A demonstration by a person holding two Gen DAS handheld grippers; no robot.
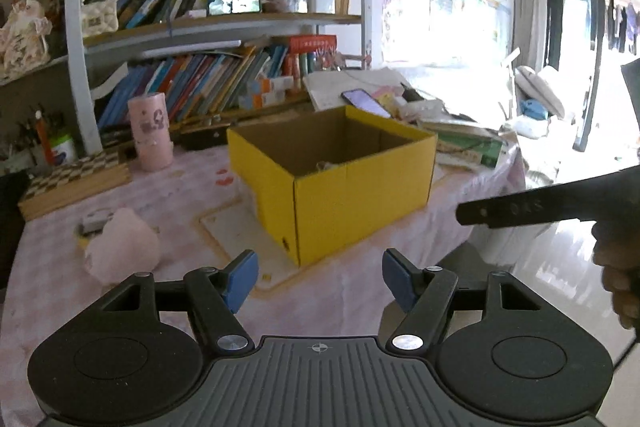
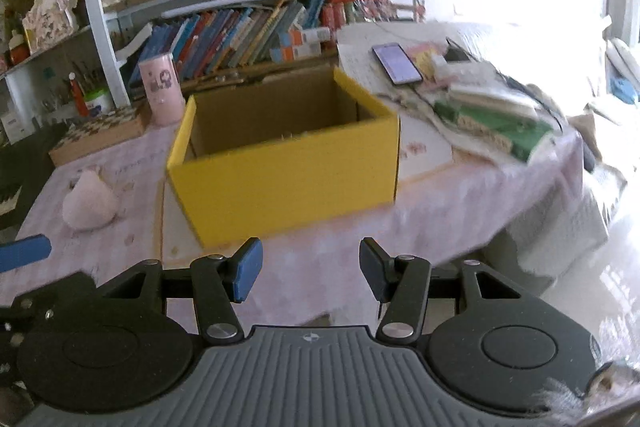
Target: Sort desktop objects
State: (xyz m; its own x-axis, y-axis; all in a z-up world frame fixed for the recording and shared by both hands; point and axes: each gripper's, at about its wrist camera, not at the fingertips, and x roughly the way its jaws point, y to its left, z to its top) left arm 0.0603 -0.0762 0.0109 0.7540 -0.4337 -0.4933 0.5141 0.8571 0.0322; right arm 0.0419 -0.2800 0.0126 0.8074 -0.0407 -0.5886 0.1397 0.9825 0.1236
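The yellow box (image 1: 344, 183) sits open in the middle of both views with something small and unclear at its bottom, while a pink pouch (image 1: 120, 247) lies on the tablecloth at the left, so I judge the sorting barely begun. Left gripper (image 1: 318, 279) and right gripper (image 2: 310, 269) both stand apart, holding nothing.
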